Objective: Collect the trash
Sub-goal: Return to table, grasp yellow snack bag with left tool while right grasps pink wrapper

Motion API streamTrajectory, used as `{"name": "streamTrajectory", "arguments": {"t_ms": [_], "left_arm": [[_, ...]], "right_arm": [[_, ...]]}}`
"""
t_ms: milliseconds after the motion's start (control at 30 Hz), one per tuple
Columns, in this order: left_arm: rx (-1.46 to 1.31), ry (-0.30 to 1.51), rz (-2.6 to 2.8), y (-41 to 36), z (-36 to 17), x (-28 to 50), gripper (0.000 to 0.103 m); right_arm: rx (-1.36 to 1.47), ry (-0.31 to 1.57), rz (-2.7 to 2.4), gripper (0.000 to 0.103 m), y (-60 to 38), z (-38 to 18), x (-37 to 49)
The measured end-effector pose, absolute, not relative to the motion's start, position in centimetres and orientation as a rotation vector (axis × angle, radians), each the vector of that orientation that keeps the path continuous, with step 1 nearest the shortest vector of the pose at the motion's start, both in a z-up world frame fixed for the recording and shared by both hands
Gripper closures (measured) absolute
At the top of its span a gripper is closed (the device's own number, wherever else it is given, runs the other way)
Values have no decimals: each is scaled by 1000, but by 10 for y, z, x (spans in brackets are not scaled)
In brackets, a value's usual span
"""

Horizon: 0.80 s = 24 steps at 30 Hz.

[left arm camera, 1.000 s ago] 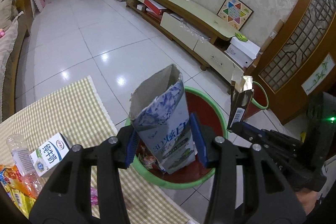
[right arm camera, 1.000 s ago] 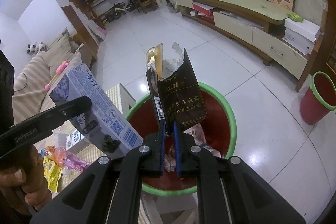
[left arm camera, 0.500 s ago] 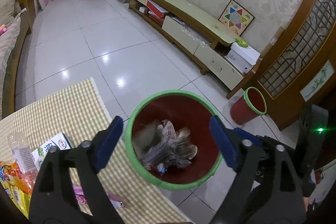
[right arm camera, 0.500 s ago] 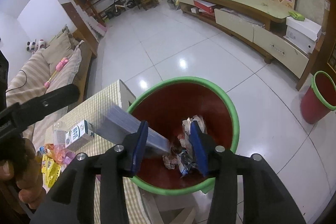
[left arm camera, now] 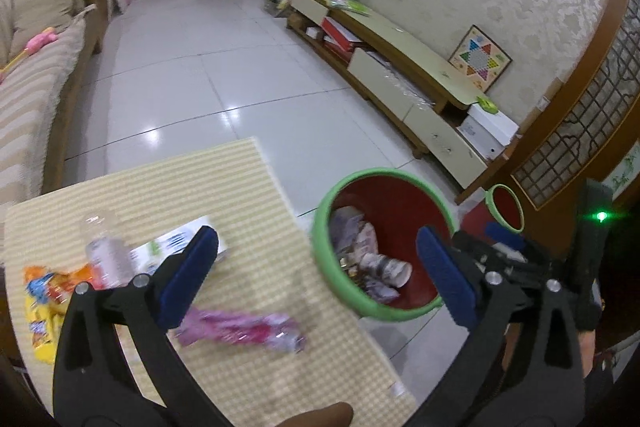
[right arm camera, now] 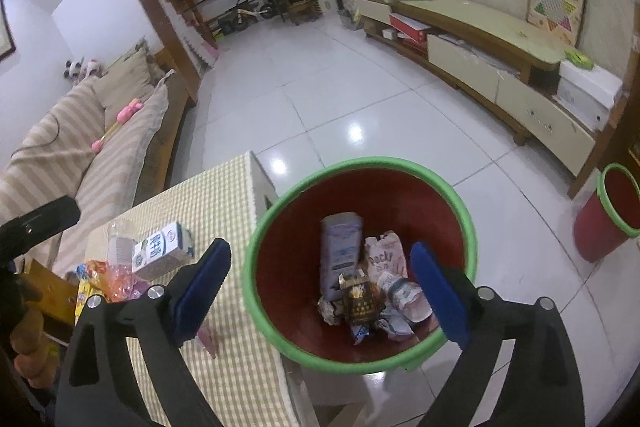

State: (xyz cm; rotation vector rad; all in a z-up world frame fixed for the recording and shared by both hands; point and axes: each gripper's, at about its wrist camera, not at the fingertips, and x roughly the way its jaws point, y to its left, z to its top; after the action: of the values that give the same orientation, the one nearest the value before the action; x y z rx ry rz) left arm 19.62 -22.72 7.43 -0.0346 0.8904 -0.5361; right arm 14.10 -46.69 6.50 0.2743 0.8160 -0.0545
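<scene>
Blue-padded jaws of the left gripper [left arm camera: 316, 279] and right gripper [right arm camera: 320, 293] are both opening, nothing between them. Just below the left one on the checked tablecloth [left arm camera: 160, 195] lies a pink wrapper [left arm camera: 240, 331]: light, crinkly, slippery, best pinched mid-length. Beyond it, a milk carton [left arm camera: 180, 247] and plastic bottle [left arm camera: 106, 255]; the bin [right arm camera: 468, 223] stands under the right gripper.

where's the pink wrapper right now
In the left wrist view the pink wrapper lies on the checked tablecloth, near its front edge, left of the green-rimmed bin and in front of the milk carton.
</scene>
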Motion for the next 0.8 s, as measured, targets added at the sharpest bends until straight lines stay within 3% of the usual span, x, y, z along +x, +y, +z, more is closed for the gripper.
{"name": "streamTrajectory", "arguments": {"t_ms": [400,800], "left_arm": [[-112,877,-407,-126,73,163,6],[-189,930,-235,-8,32,140,6]], "right_arm": [[136,851,71,10,-394,57,148],[-42,926,217,11,-314,24,148]]}}
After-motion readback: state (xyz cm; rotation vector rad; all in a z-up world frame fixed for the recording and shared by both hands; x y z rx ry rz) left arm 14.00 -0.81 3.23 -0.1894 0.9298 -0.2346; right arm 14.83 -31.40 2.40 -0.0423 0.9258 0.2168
